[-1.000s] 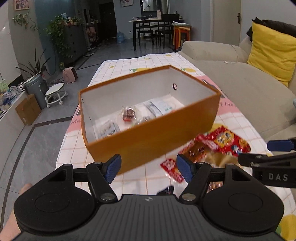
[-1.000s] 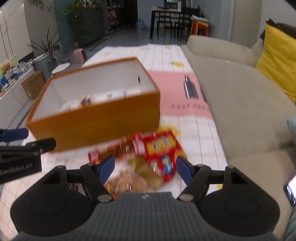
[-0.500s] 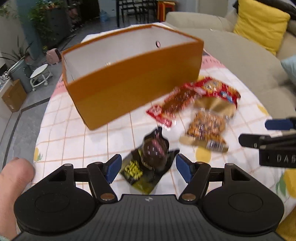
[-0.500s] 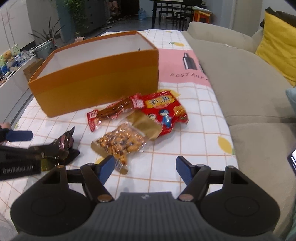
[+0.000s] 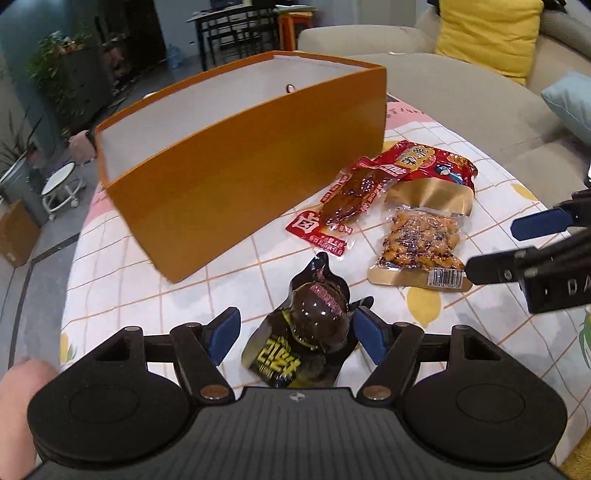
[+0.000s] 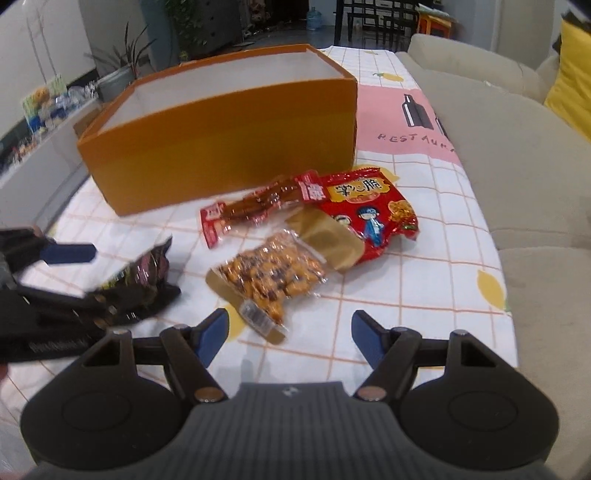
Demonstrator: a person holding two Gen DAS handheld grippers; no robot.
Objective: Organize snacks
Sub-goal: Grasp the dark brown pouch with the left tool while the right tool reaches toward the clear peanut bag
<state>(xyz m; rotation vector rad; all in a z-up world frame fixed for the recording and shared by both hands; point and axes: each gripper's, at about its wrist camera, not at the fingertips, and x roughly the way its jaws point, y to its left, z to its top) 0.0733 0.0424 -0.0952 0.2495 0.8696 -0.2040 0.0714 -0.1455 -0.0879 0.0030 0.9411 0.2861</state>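
Note:
An orange box (image 5: pixel 251 173) with a white inside stands on the checked tablecloth; it also shows in the right wrist view (image 6: pixel 221 133). My left gripper (image 5: pixel 297 338) is open, its blue fingers on either side of a dark brown and black snack packet (image 5: pixel 310 332), which also shows in the right wrist view (image 6: pixel 144 277). My right gripper (image 6: pixel 290 336) is open and empty, just in front of a clear packet of nuts (image 6: pixel 273 277). A long red meat-stick packet (image 6: pixel 251 210) and a red snack bag (image 6: pixel 365 206) lie beside the box.
A beige sofa (image 6: pixel 517 155) runs along the table's right side, with a yellow cushion (image 5: pixel 487 33). The table's near edge drops off on the left (image 5: pixel 70 295). Floor, a stool (image 5: pixel 61 184) and plants lie beyond to the left.
Both grippers have dropped down and pulled back from over the box toward the loose snacks. The left gripper now straddles the dark packet. The inside of the box is out of sight.

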